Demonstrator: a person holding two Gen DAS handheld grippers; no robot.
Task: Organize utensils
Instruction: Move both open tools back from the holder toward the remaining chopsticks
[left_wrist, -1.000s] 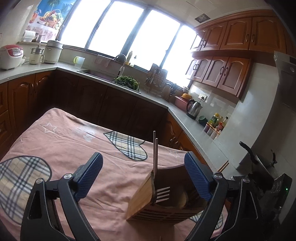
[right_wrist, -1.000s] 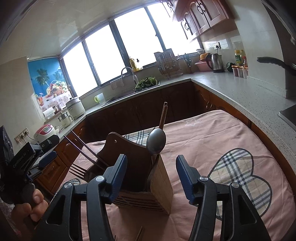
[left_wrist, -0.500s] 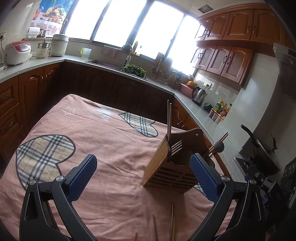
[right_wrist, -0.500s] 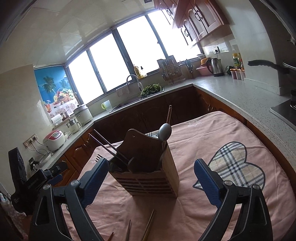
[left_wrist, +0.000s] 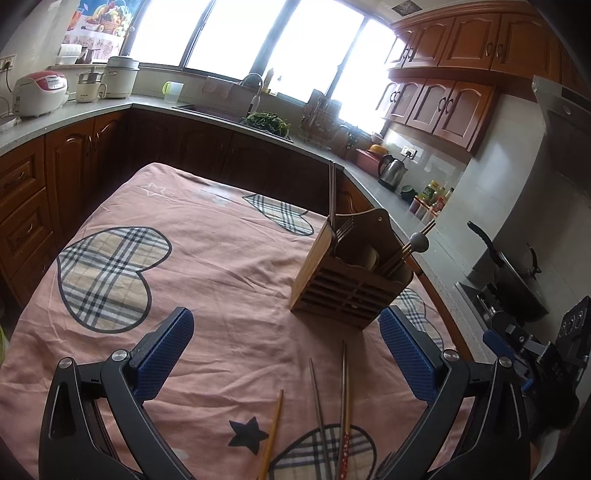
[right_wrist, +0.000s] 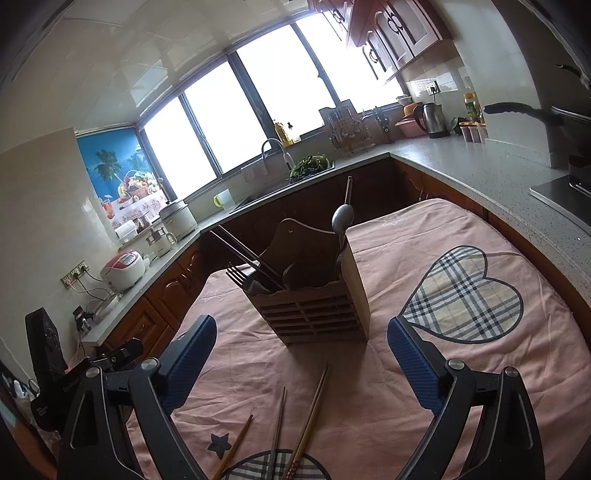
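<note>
So far, you look partway through: the wooden utensil holder (left_wrist: 351, 278) stands upright on the pink cloth of the tabletop (left_wrist: 221, 258), and it already carries a fork (right_wrist: 240, 277), a spoon (right_wrist: 342, 218) and several chopsticks, some dark ones leaning out to one side (right_wrist: 240, 247) and a pair poking up tall (left_wrist: 331, 192). What remains, as far as these views show, are the loose chopsticks (left_wrist: 328, 413) lying flat on the cloth just in front of the holder, between it and your two grippers: a couple of pale wooden sticks and a couple of grey metal ones, one with a red patterned end, roughly fanned rather than paired. Both your left gripper (left_wrist: 284, 354) and your right gripper (right_wrist: 301, 358) hover short of the holder with the jaws spread wide and nothing between the blue pads. Neither touches a stick or the holder. Judging by that, the collecting step is what lies ahead; whether more utensils lie below the picture edge, I cannot tell.
</note>
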